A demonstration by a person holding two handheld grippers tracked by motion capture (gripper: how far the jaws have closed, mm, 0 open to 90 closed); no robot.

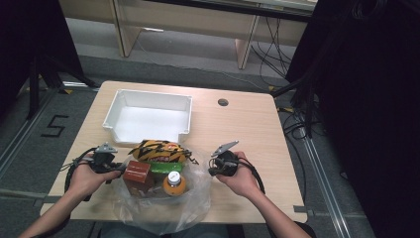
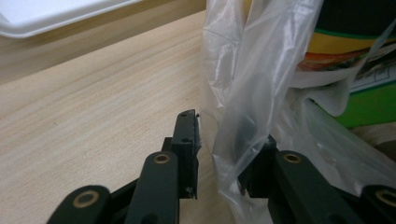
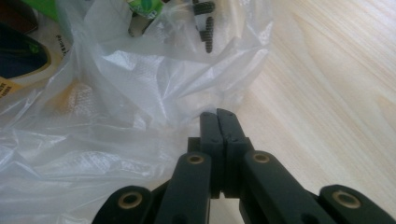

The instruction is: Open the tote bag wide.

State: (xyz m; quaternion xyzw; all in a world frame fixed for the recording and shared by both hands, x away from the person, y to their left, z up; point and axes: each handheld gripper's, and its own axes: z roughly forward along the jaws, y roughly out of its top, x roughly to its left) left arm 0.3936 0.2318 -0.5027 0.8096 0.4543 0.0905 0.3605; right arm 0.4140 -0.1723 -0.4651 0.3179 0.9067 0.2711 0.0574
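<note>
A clear plastic bag [image 1: 198, 196] lies at the table's front middle. Inside it are a yellow-and-black striped snack pack [image 1: 156, 150], a brown box [image 1: 137, 173], a green pack [image 1: 166, 167] and an orange bottle with a white cap [image 1: 174, 182]. My left gripper [image 1: 117, 171] is at the bag's left side. In the left gripper view its jaws stand apart [image 2: 229, 128] with a fold of the bag's film [image 2: 233, 93] hanging between them, untouched by the pads. My right gripper [image 1: 213, 170] is at the bag's right rim. Its jaws are shut [image 3: 218, 113], and the film [image 3: 154, 88] runs into their tips.
A white tray [image 1: 111, 113] stands behind the bag at the back left of the wooden table [image 1: 237, 134]. A small round hole [image 1: 223, 102] is in the tabletop at the back right. Cables trail from both grippers toward the front edge.
</note>
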